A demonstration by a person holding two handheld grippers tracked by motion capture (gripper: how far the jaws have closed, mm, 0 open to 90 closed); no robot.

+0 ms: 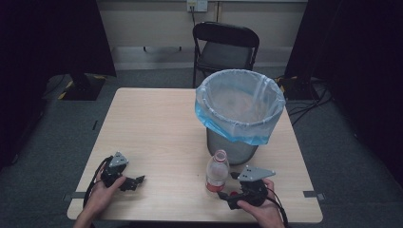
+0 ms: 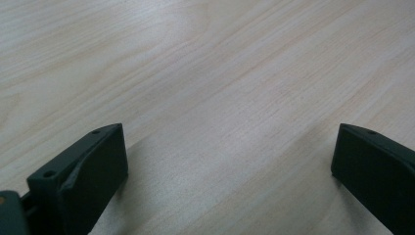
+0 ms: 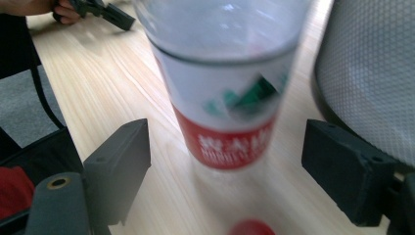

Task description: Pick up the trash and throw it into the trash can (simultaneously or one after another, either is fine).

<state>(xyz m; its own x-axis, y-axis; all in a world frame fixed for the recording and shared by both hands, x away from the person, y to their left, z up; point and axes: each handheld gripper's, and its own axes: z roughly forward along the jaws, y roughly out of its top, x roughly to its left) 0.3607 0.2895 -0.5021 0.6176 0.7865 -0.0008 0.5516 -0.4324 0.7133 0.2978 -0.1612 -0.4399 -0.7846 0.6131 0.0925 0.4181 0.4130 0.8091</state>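
Near edge of bench (image 1: 157,123), left corner: left hand-held gripper (image 1: 135,181) held low over the wood in the person's left hand (image 1: 102,192), pointing toward the bench middle. In the left gripper view its jaws stand wide apart with bare wood grain between them; nothing gripped.

Near edge, right of centre: right hand-held gripper (image 1: 225,190) in the person's right hand (image 1: 259,209), grey three-cornered plate on top. In the right gripper view its jaws are spread apart, one to each side of the bottle (image 3: 225,83), not touching it.

Bottle (image 1: 217,172): clear plastic, upright on the bench just ahead of the right hand-held gripper, no cap on the neck, red band low on a white label with green marks. A small red round thing (image 3: 250,228) lies on the wood at its foot, blurred, possibly the cap.

Just behind the bottle, toward the right edge: grey mesh bin (image 1: 233,147), lined with a pale blue bag (image 1: 240,102) folded over the rim.

Beyond the far edge: black folding chair (image 1: 225,47) on grey carpet, against a pale wall.
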